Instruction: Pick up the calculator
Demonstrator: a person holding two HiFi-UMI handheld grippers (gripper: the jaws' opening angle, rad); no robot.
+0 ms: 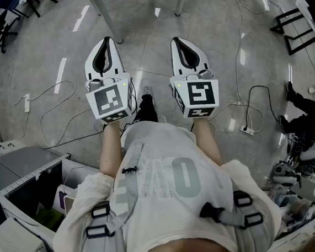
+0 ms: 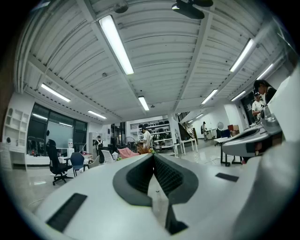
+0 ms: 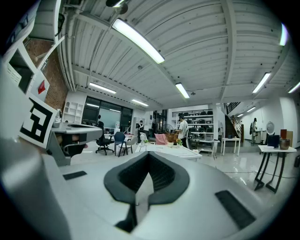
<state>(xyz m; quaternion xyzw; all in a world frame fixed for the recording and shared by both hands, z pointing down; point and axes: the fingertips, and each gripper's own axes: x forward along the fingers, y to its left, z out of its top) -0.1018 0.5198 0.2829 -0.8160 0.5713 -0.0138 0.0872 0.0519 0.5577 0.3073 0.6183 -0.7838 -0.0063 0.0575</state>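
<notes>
No calculator shows in any view. In the head view the person holds both grippers out level at waist height over the grey floor. My left gripper (image 1: 105,43) has its jaws together with nothing between them, and its dark pads meet at the tip in its own view (image 2: 153,157). My right gripper (image 1: 177,41) is likewise shut and holds nothing, its pads touching at the tip (image 3: 149,157). A white table (image 3: 174,151) with small things on it stands ahead beyond the right gripper.
Cables and a power strip (image 1: 26,102) lie on the floor. Table legs (image 1: 108,19) stand ahead. Shelves and boxes (image 1: 19,186) crowd the lower left, equipment (image 1: 299,159) the right. Office chairs (image 2: 58,164) and people (image 3: 183,127) are far off.
</notes>
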